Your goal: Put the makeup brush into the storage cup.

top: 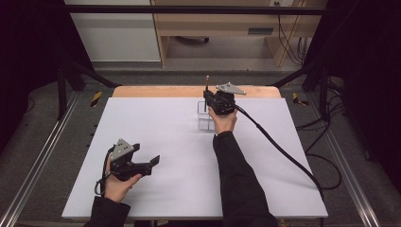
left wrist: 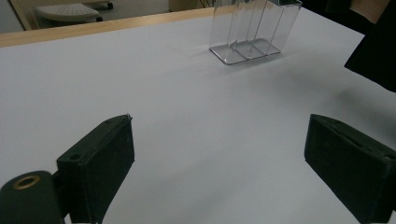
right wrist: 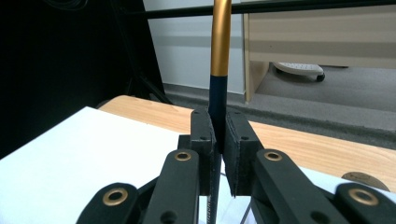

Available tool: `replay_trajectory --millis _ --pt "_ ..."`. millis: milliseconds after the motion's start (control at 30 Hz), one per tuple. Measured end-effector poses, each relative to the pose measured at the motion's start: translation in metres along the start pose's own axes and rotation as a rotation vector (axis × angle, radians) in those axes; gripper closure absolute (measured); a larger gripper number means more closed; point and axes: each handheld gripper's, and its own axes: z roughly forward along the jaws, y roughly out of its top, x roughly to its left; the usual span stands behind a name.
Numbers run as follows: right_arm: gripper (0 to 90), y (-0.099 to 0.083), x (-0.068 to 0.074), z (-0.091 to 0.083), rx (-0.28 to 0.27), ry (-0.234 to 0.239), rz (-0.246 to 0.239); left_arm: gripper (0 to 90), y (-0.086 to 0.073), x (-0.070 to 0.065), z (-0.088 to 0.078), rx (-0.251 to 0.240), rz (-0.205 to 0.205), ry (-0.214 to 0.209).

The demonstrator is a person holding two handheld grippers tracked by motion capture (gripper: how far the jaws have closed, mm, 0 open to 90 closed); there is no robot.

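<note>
High view first: nearest me, the left gripper (top: 142,163) rests low over the white table sheet (top: 165,142), its jaws spread wide with nothing between them. Farther up the table, the right gripper (top: 208,98) hangs just above the clear plastic divided holder (top: 204,119), jaws pressed together on a slim pen with a dark barrel and gold upper section (top: 206,90), held upright. In the right gripper view the pads pinch the pen (right wrist: 218,93) on its dark part. My worry is that the compartments are narrow and see-through, so the tip could catch a divider wall and tip or shove the light holder, or the smooth barrel could slide in the pads. No brand, label or writing is readable anywhere.
</note>
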Motion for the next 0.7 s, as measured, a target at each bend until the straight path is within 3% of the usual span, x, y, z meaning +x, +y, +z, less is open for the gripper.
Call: replay_trajectory --millis 700 --pt "83.2 -0.015 0.003 0.006 0.062 -0.004 -0.012 8.0 0.0 0.001 -0.001 -0.002 -0.002 0.001"
